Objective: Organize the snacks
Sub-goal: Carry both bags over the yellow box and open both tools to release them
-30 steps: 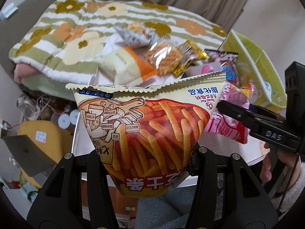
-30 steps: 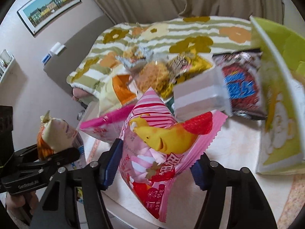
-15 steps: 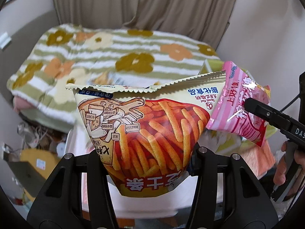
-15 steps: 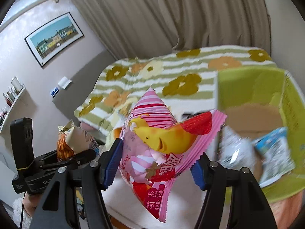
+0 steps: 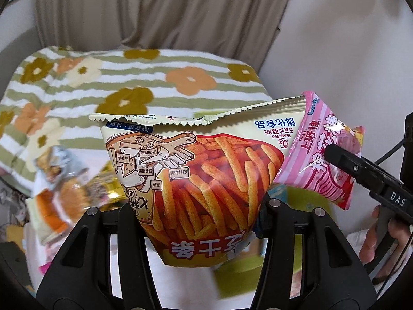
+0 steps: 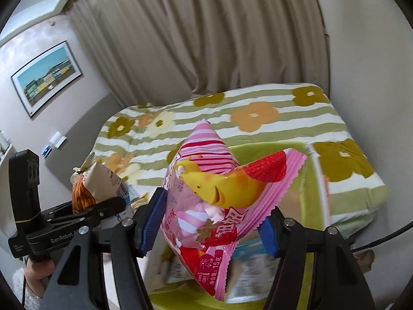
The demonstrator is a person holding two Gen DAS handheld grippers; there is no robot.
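My left gripper (image 5: 196, 214) is shut on a cream and orange bag of potato sticks (image 5: 201, 178), held upside down in the air. My right gripper (image 6: 211, 222) is shut on a pink marshmallow bag (image 6: 219, 201) with a yellow cartoon figure, held above a green cardboard box (image 6: 315, 178) that has packets inside. In the left wrist view the pink bag (image 5: 322, 155) hangs to the right in the other gripper (image 5: 366, 175). In the right wrist view the stick bag (image 6: 100, 183) sits at the left in the left gripper (image 6: 85, 214).
Several loose snack packets (image 5: 64, 188) lie blurred on the white table (image 5: 33, 253) at the left. A sofa with a flowered striped blanket (image 5: 155, 77) stands behind, under beige curtains. The green box (image 5: 296, 199) shows below the held bag.
Both grippers have lifted with their bags and swung right, from over the snack pile to over the green box. The grips are unchanged.
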